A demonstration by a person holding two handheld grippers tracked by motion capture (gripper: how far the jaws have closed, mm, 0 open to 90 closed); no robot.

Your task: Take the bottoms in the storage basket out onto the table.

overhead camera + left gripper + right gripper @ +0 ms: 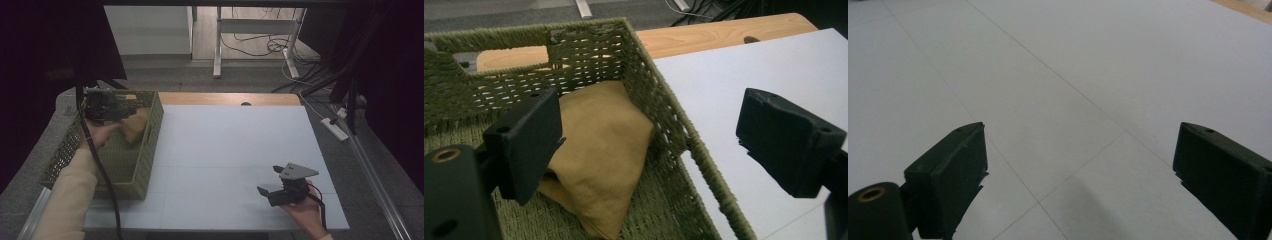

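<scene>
The tan cloth [601, 160] already lies in the green basket [150, 145] at the desk's [230, 150] left edge, both the left gripper [649, 145] above it and the right gripper [272, 180] near the front right corner standing with jaws released and empty, so little seems left.

A white-topped table [235, 150] with a wooden far edge fills the middle of the high view. A green woven basket [145, 150] stands at its left edge.

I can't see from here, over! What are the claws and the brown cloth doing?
Left claw open over basket. Right claw open, empty, above white board. Brown cloth slumped in basket corner, ungripped. Basket wall beside cloth.
</scene>
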